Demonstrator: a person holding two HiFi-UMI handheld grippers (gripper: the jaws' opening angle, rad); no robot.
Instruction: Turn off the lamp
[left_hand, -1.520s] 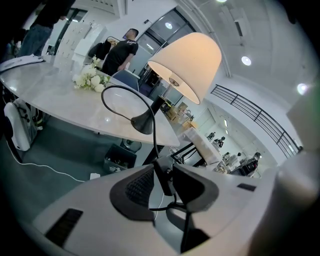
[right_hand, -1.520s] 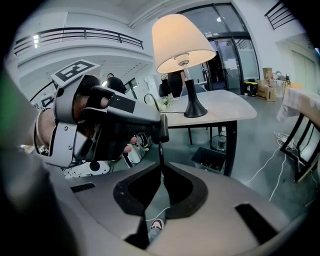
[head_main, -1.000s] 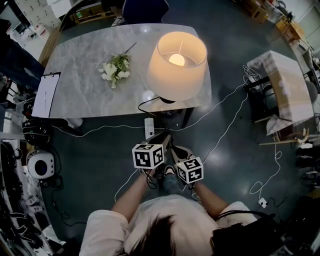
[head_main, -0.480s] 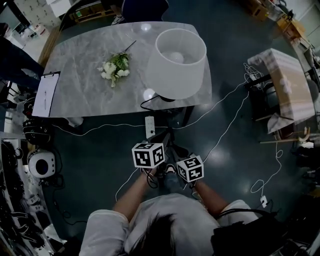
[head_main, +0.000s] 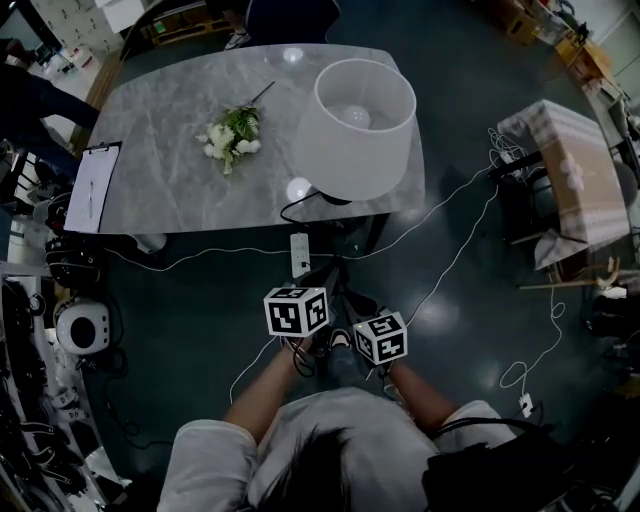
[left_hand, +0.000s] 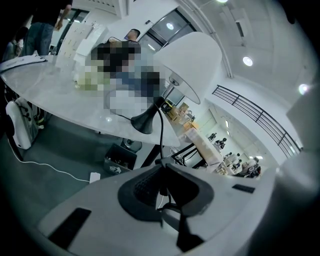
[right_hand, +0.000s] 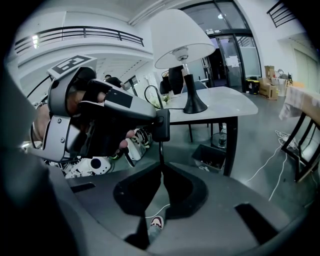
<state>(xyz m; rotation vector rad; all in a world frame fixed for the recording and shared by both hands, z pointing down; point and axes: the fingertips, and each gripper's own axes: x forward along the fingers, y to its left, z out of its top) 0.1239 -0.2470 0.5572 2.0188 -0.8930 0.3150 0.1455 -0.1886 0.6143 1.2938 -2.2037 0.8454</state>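
The lamp stands on the grey marble table, its white shade dark and unlit. Its black cord leaves the base and hangs off the table's near edge down to my grippers. My left gripper is shut on the black inline switch of that cord. Just below it, my right gripper is shut on the cord itself. In the head view both marker cubes sit side by side over the dark floor, close in front of the table.
A small bunch of white flowers and a clipboard lie on the table. A white power strip and loose white cables lie on the floor. A side table stands at the right, and gear is piled along the left.
The lamp was lit a second ago and has gone dark. Neither gripper has shifted.
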